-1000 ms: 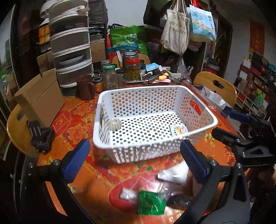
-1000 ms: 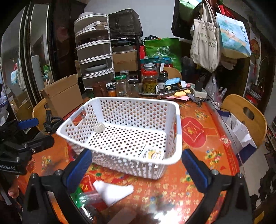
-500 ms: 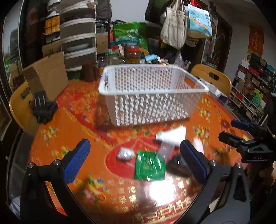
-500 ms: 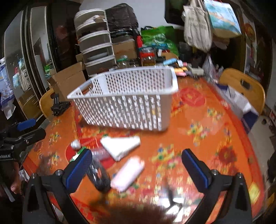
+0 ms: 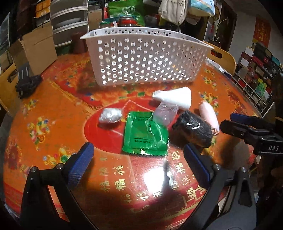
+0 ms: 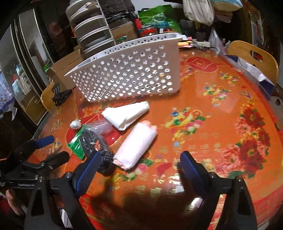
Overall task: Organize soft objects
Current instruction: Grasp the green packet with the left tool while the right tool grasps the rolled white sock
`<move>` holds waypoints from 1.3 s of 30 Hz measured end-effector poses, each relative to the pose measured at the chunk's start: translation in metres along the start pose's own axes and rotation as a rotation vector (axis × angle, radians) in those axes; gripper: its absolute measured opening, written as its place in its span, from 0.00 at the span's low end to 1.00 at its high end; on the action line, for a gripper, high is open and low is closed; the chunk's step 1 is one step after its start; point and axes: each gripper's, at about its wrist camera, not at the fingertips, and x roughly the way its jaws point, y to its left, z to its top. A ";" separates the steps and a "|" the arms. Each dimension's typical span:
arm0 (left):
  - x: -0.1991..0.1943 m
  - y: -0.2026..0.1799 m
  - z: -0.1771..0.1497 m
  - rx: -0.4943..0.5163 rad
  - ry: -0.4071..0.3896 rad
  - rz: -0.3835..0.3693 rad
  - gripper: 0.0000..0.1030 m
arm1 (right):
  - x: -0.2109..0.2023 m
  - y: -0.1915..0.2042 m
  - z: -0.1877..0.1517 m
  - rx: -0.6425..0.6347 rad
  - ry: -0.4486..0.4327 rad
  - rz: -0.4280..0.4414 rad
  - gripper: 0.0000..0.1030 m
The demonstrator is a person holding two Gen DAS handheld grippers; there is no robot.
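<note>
On the orange table (image 5: pixel 53 109), soft things wait beside the white basket (image 5: pixel 145 58); none picked up yet. Both grippers, left (image 5: pixel 139 159) and right (image 6: pixel 139 168), are wide and hold nothing.

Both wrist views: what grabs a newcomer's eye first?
The white perforated basket at the far side of the glossy red-orange table. In front of it lies a cluster of soft items: green packet, black bundle, pink roll, white folded cloth. Both open grippers hover near them.

A cardboard box (image 5: pixel 38 46) sits at the far left of the red patterned counter (image 5: pixel 53 113), beside stacked plastic drawers (image 5: pixel 69 19). Wooden chairs (image 6: pixel 253 56) ring the counter; a green bag (image 5: pixel 125 8) stands behind glass jars (image 5: pixel 127 22).
</note>
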 end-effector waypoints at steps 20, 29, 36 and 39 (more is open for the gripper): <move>0.034 -0.011 0.017 0.033 0.046 0.013 0.66 | 0.028 0.003 0.012 0.008 0.032 0.038 0.64; 0.031 -0.012 0.013 0.051 0.026 0.022 0.57 | 0.032 0.011 0.011 -0.038 0.042 0.029 0.44; 0.022 -0.011 0.003 0.064 -0.007 0.010 0.42 | 0.029 0.015 0.004 -0.072 0.043 0.036 0.31; 0.014 -0.006 -0.001 0.049 -0.034 -0.005 0.40 | 0.025 0.017 0.000 -0.093 0.036 0.044 0.28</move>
